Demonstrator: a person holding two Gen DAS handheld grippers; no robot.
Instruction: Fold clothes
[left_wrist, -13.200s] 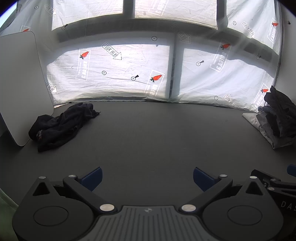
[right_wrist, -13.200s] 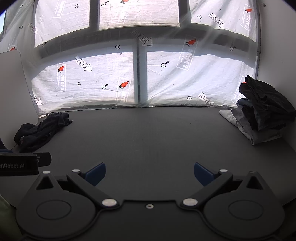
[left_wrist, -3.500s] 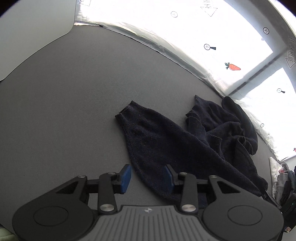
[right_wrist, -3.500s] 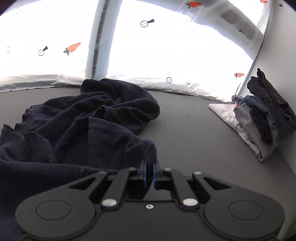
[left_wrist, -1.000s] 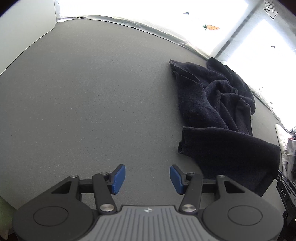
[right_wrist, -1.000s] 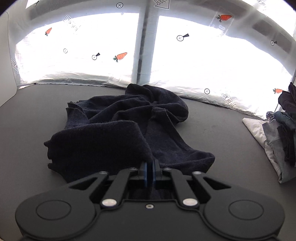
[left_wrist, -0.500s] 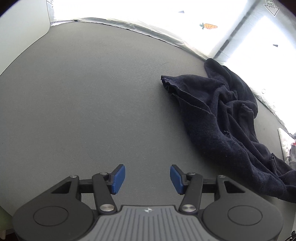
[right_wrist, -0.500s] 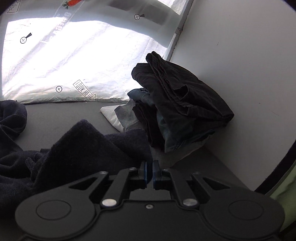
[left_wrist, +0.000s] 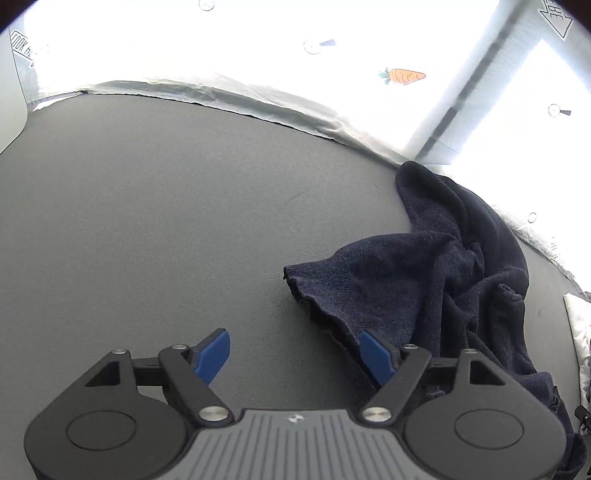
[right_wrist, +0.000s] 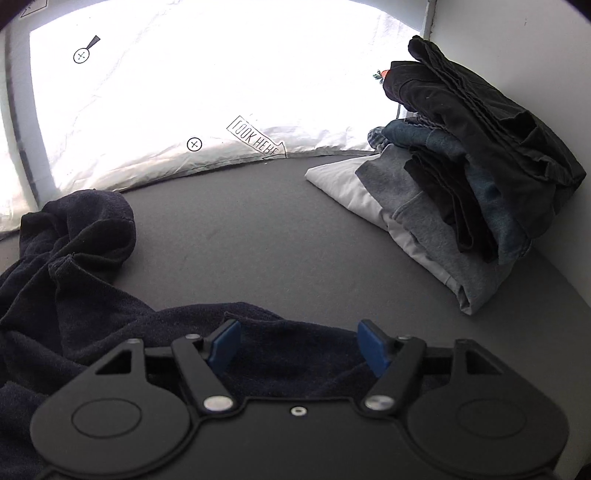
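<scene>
While both hand-held grippers gape, navy sweater (left_wrist: 436, 280) sprawls loose.

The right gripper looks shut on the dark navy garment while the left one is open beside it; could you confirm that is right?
Not quite: the right gripper is open, its blue pads apart above the dark navy garment, as the right wrist view shows. The left gripper is indeed open beside the garment.

You see a fuzzy knit navy garment (left_wrist: 436, 280); matt grey counter (left_wrist: 155, 206); your tongs' (left_wrist: 295, 356) matt black plastic, shiny metal rivets
</scene>
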